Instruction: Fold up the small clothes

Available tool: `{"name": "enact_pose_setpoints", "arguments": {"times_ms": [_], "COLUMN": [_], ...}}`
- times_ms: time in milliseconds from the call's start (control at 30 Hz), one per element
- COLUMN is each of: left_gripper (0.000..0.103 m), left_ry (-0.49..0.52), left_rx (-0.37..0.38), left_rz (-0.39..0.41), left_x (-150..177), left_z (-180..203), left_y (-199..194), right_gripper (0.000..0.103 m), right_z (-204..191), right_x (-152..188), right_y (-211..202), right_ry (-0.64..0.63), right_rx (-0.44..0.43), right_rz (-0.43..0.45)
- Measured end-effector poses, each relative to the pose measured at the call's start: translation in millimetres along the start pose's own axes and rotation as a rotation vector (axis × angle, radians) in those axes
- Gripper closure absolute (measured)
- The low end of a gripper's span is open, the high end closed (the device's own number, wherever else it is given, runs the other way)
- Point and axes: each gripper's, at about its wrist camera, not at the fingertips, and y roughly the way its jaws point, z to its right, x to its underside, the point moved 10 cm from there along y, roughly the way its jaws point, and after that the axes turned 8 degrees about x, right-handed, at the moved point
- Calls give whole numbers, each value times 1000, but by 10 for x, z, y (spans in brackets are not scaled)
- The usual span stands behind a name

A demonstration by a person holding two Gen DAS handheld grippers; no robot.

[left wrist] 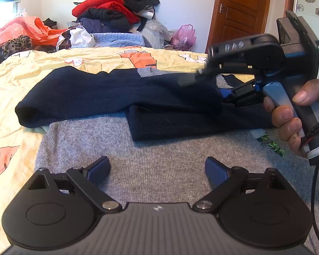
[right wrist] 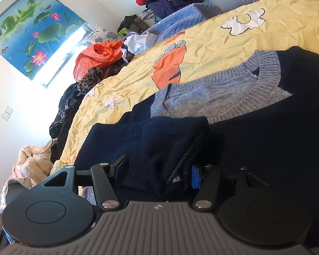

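A grey knit sweater (left wrist: 159, 148) with navy sleeves (left wrist: 95, 95) lies on the yellow bedspread (left wrist: 32, 68). Both sleeves are folded across its body. My left gripper (left wrist: 157, 172) is open and empty, low over the grey body near the hem. My right gripper (right wrist: 157, 170) is tilted on its side with navy sleeve fabric (right wrist: 159, 148) between its fingers; it also shows in the left wrist view (left wrist: 219, 85) at the right sleeve. The grey collar (right wrist: 234, 91) lies beyond it.
A pile of red, black and blue clothes (left wrist: 117, 10) stands against the far wall. An orange plastic bag (left wrist: 27, 29) and a pink bag (left wrist: 185, 36) sit at the bed's far edge. A wooden door (left wrist: 240, 10) is at the right.
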Motion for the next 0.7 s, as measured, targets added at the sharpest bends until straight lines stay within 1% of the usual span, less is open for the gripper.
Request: {"name": "enact_pose_setpoints", "arguments": {"times_ms": [33,67,133,233,300,367,433,467,600,700], "left_gripper": [6,6,6,6,6,6,6,6,5,5], "left_ry": [0,0,0,1,0,0,-1,-1,-1,0], "left_rx": [0,0,0,-1,-1,-1,0,1,0,0], "left_rz": [0,0,0,-1,0,0,0,0,0,-1], "left_x": [0,0,0,0,0,0,-1,-1,-1,-1], "left_z": [1,0,0,0,0,1,0,0,1,1], "left_y": [0,1,1,1,1,1,0,2,2,3], "right_gripper": [74,79,80,80,80,80,80,80,80,80], "right_z": [24,49,55,3,-50,-57,60,150,541,756], "right_x": [-2,-3,-41,-155,-244,-343,-459,-512,-654,-688], "right_y": [7,6,-33,-153,-253,-351,-447,-490,-675,-783], "right_ry": [-10,-22,-40,-60,-83,-123,-164,-164,-131,-112], "right_rx": [22,40,52,40,24,40,94,117,186,215], "right_rz": [2,6,34,74,84,93,98,96,99,107]}}
